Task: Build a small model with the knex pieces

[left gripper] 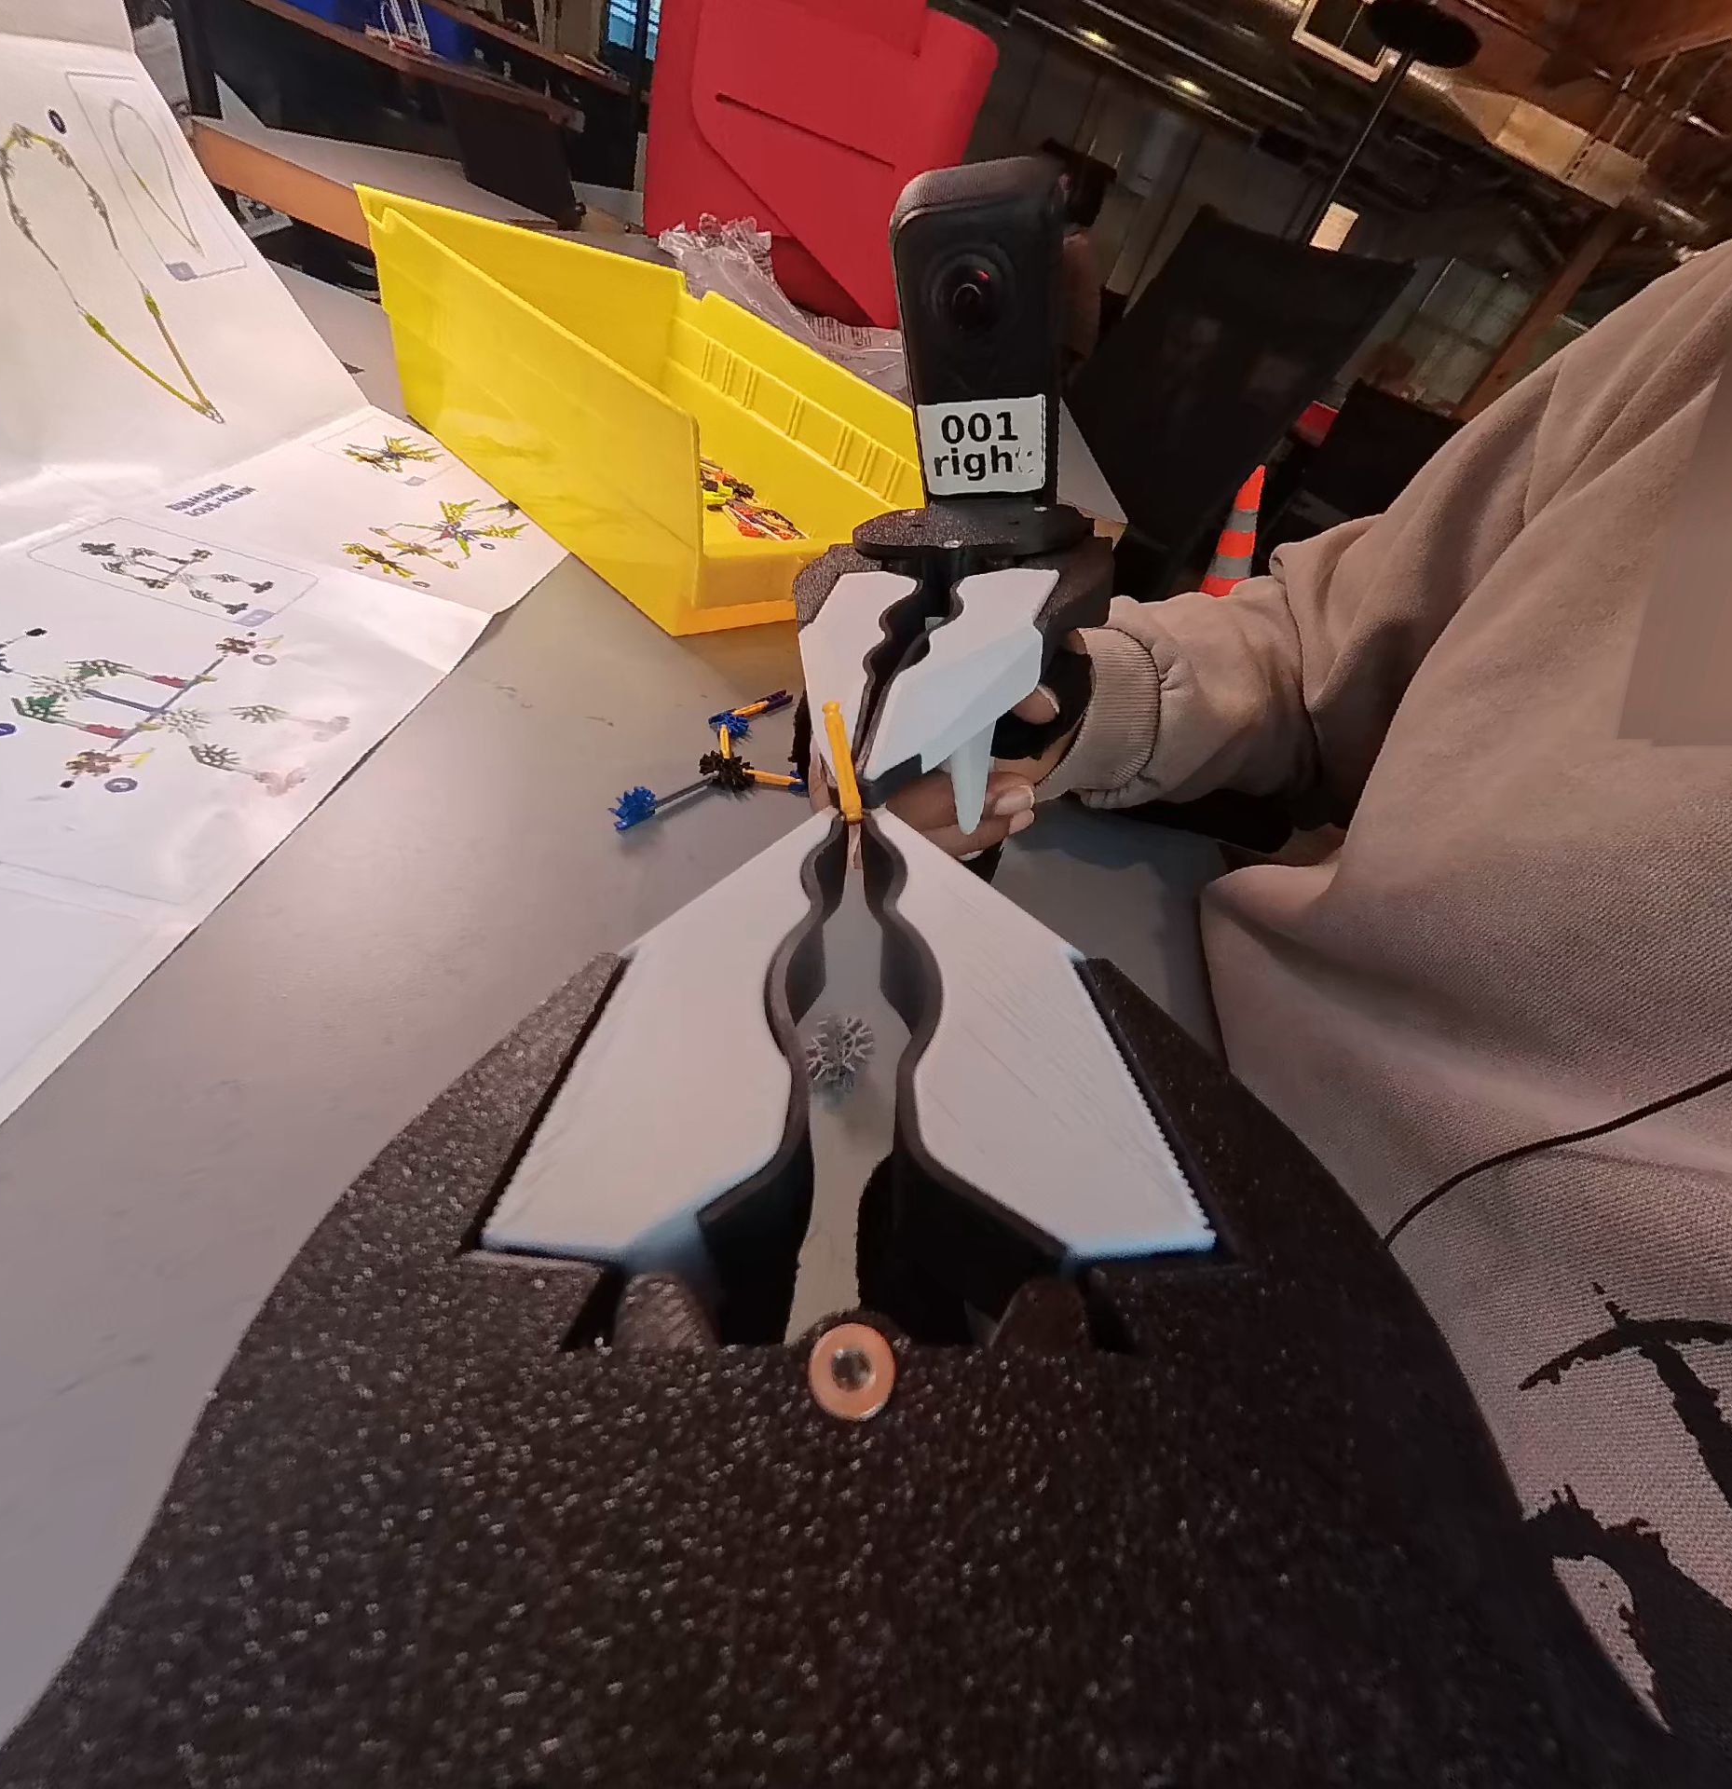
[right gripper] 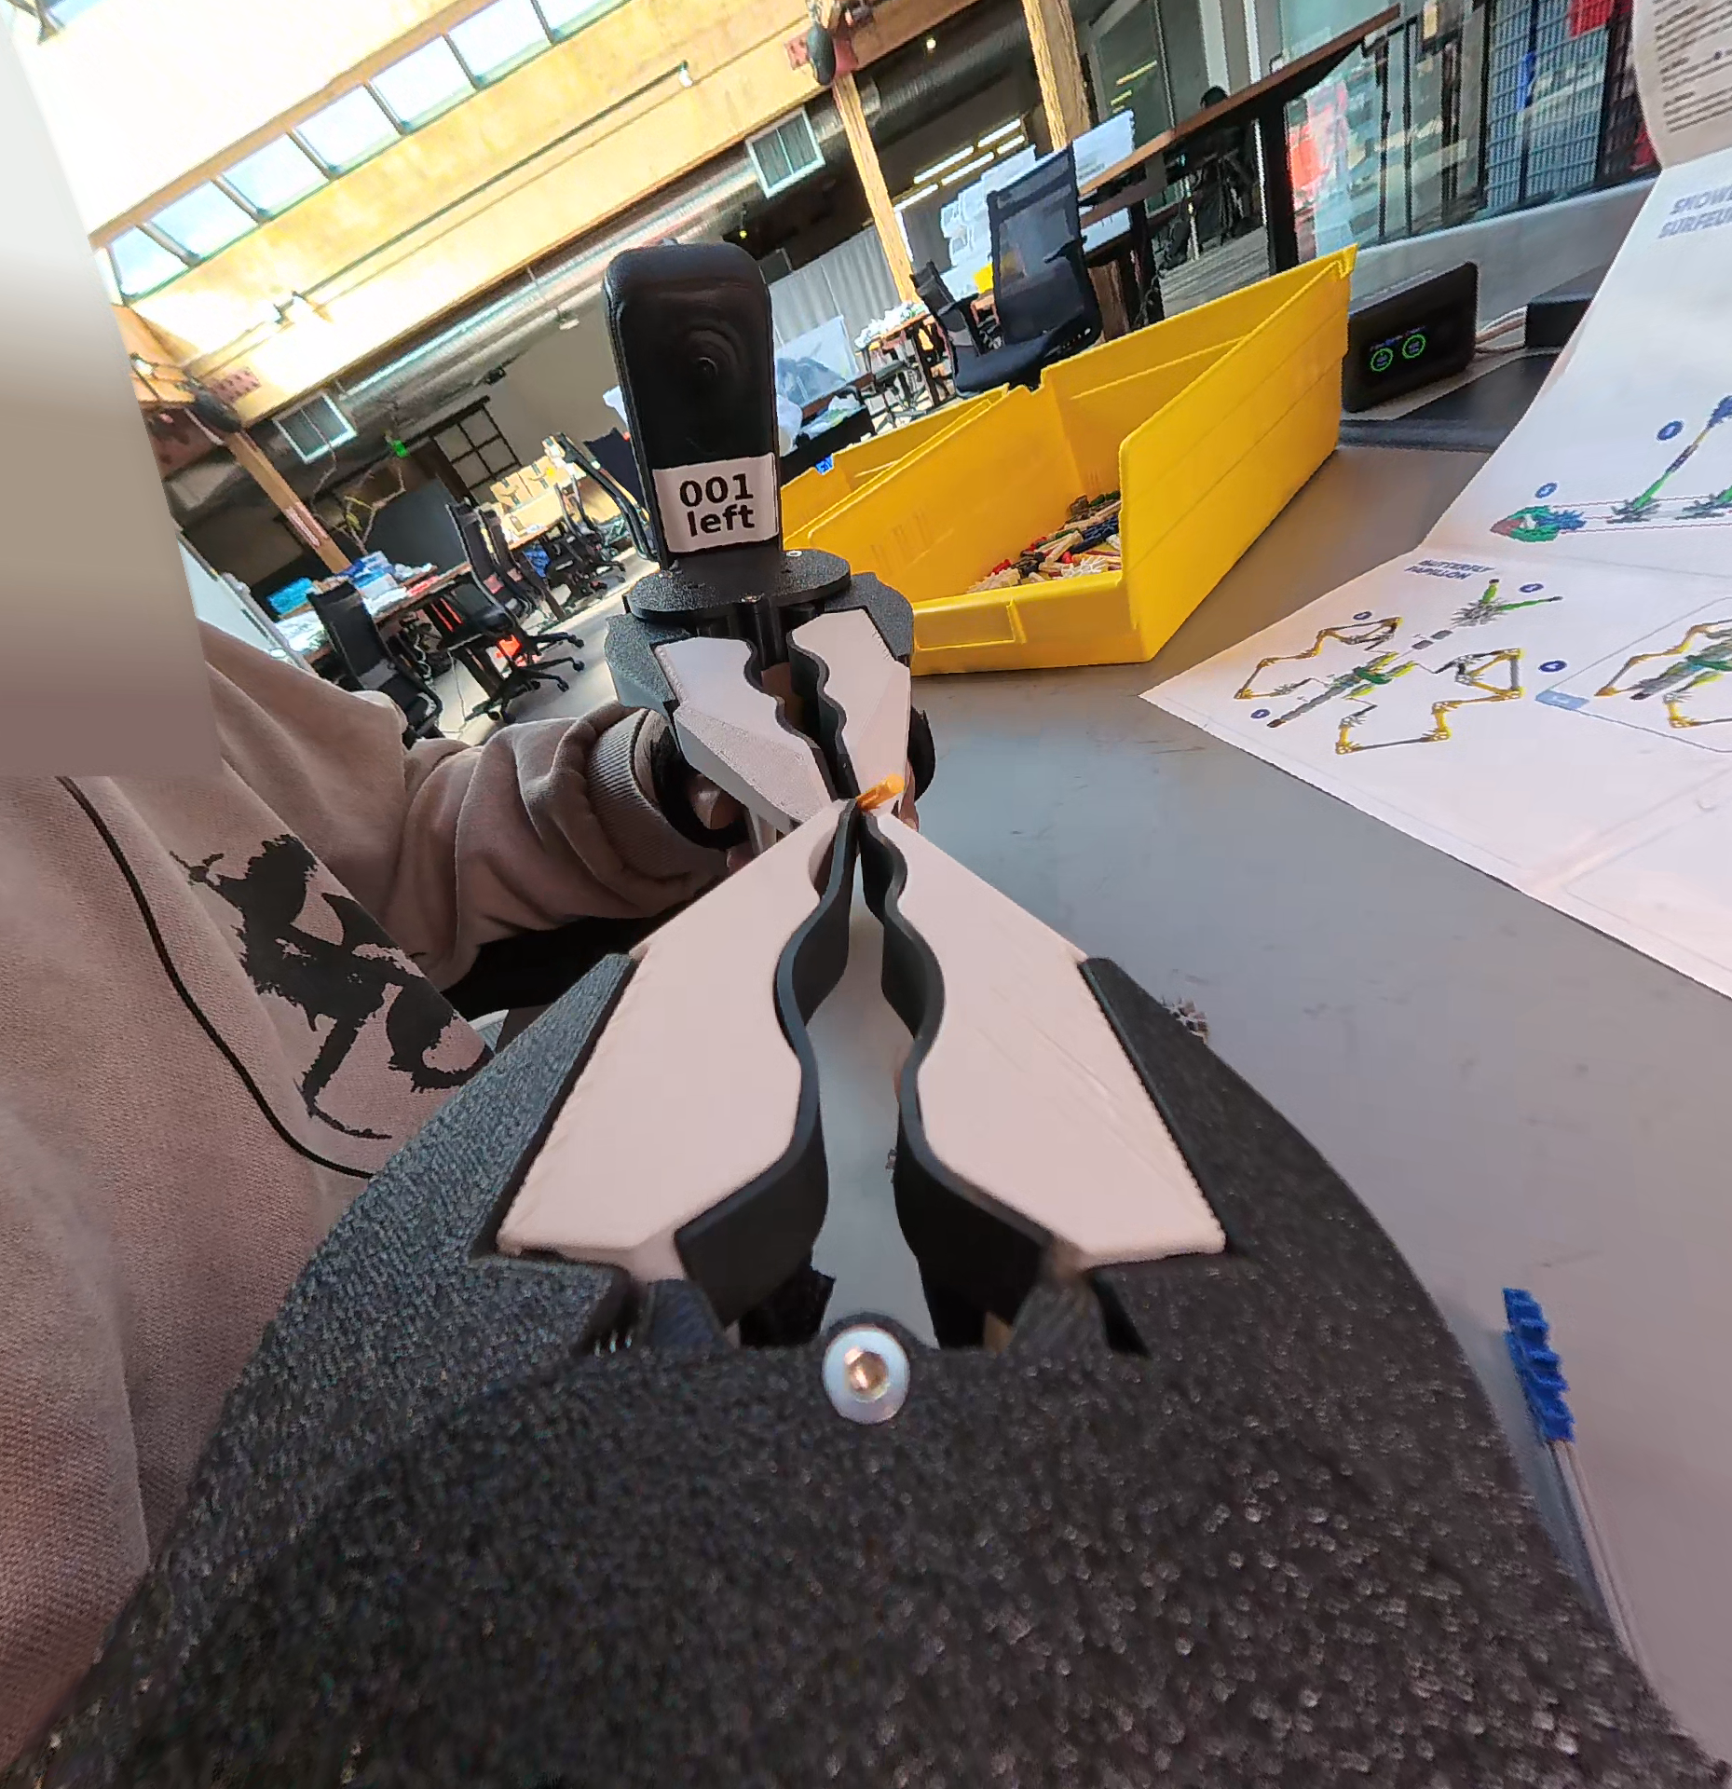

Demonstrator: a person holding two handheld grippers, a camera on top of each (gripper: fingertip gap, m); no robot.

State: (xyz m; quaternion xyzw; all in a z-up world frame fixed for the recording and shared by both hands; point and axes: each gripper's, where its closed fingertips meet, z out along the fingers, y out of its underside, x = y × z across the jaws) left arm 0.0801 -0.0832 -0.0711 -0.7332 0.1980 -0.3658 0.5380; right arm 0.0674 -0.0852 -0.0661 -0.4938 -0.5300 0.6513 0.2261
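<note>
My left gripper (left gripper: 848, 825) is shut, with a thin tan piece (left gripper: 856, 854) between its tips at the lower end of a short yellow rod (left gripper: 838, 760). The rod stands up from the tips, tilted. My right gripper (left gripper: 869, 789) faces it tip to tip and is shut against the same rod. In the right wrist view my right gripper (right gripper: 855, 811) is shut, with only an orange-yellow end of the rod (right gripper: 881, 789) showing at its tips. The left gripper (right gripper: 840, 794) meets it there. Both are just above the grey table (left gripper: 358, 968).
A grey snowflake connector (left gripper: 839, 1050) lies under my left gripper. A small build of blue and black connectors (left gripper: 726, 770) lies behind. A yellow bin (left gripper: 591, 416) (right gripper: 1181, 503) holds several parts. Instruction sheets (left gripper: 165, 629) (right gripper: 1520, 726) cover the table. A blue connector (right gripper: 1534, 1375) lies at right. Left and right tips are no more than a few centimetres apart. Left tips and right tips are each some 10 cm from the grey snowflake connector (left gripper: 839, 1050).
</note>
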